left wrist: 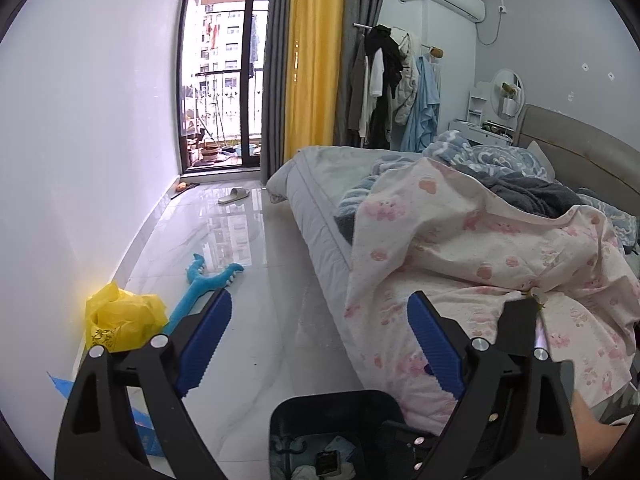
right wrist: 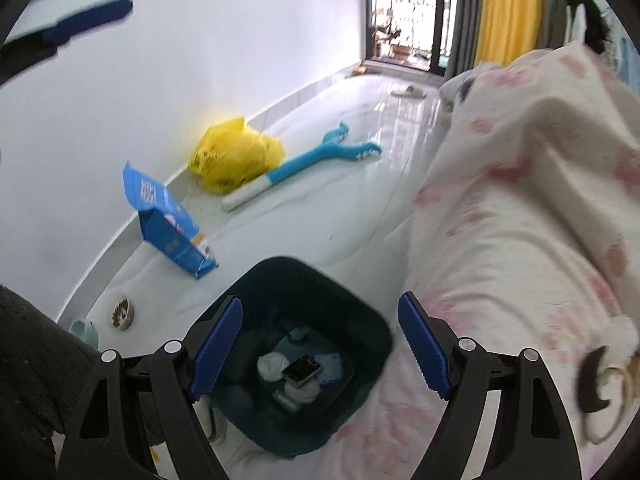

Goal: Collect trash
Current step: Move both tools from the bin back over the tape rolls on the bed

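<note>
Dark plastic, square-mouthed, the bin (right wrist: 298, 356) stands on the tiled floor (right wrist: 328, 216) against the side of the bed, right under both grippers. Inside it lie white wads, a small dark box and some blue scraps. The right gripper (right wrist: 320, 344) hangs above the bin's mouth with its jaws spread wide and nothing between them. The left gripper (left wrist: 320, 344) is likewise released and empty, pointing over the bin's rim toward the far window.

Trash not yet collected sits along the floor's wall edge: a blue carton (right wrist: 172, 220) with its flap open, nearest the bin, and a yellow bag (right wrist: 236, 156) farther along, touching the wall. A blue toy (right wrist: 304, 164) lies just beside the bag, its handle end close against it.

Risks, as I judge them:
- The quilt (right wrist: 520, 184) drapes off the bed's edge and touches the bin; a low swing could snag it or tip the bin.
- A grab at the bag may catch the toy too, since they lie so close.
- The open carton could spill if gripped by its flap.
- A small bowl (right wrist: 122, 314) near the wall could be knocked over.
</note>
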`<state>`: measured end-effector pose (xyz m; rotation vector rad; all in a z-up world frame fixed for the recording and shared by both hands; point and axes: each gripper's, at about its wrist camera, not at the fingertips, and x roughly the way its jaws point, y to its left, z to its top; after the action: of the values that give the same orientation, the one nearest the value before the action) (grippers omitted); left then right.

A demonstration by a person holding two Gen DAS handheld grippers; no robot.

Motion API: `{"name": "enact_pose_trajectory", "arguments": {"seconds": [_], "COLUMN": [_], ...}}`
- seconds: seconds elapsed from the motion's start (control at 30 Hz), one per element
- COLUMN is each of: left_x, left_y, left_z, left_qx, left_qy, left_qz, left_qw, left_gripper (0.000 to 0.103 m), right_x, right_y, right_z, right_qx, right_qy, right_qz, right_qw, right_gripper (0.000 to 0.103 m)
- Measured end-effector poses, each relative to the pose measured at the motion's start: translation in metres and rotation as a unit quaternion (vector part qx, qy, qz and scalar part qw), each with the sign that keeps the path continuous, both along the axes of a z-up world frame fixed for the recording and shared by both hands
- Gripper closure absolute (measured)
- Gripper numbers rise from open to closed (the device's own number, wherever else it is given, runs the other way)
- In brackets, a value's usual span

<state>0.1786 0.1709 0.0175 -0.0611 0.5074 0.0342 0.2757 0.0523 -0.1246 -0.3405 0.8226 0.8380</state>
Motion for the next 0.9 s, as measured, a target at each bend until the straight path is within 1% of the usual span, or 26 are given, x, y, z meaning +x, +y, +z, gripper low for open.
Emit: {"name": "enact_pose_trajectory", "arguments": {"seconds": [0.27, 0.47, 0.63, 0.73, 0.9], "left_x": [0.016, 0.028, 0.038, 0.043, 0.051], "left_y": [-0.034, -0.057, -0.074, -0.083, -0.097], "left_z": [-0.005, -0.014, -0.020, -0.024, -0.027], "left_qx": [-0.002, -0.002, -0.013, -0.019, -0.031], "left_qy": [0.010, 0.025, 0.037, 0.043, 0.050], "left_qz": [-0.024, -0.038, -0.048, -0.052, -0.059], "left_qw": [0.9997, 0.9990, 0.9981, 0.9975, 0.9965], "left_gripper": [0.011, 0.011, 0.011, 0.011, 0.011], "right_x": [0.012, 0.021, 0.028, 0.031, 0.040], "right_y": [-0.049, -0.089, -0.120, -0.137, -0.171], "right_z": [0.024, 0.031, 0.036, 0.035, 0.028], "right_qx": [0.030, 0.038, 0.039, 0.033, 0.028], "right_qy": [-0.031, -0.041, -0.053, -0.059, -0.043], "right_qz": [-0.035, -0.070, -0.105, -0.126, -0.160], "right_qw": [0.998, 0.996, 0.992, 0.990, 0.986], "right_gripper": [0.022, 0.022, 0.022, 0.032, 0.038]}}
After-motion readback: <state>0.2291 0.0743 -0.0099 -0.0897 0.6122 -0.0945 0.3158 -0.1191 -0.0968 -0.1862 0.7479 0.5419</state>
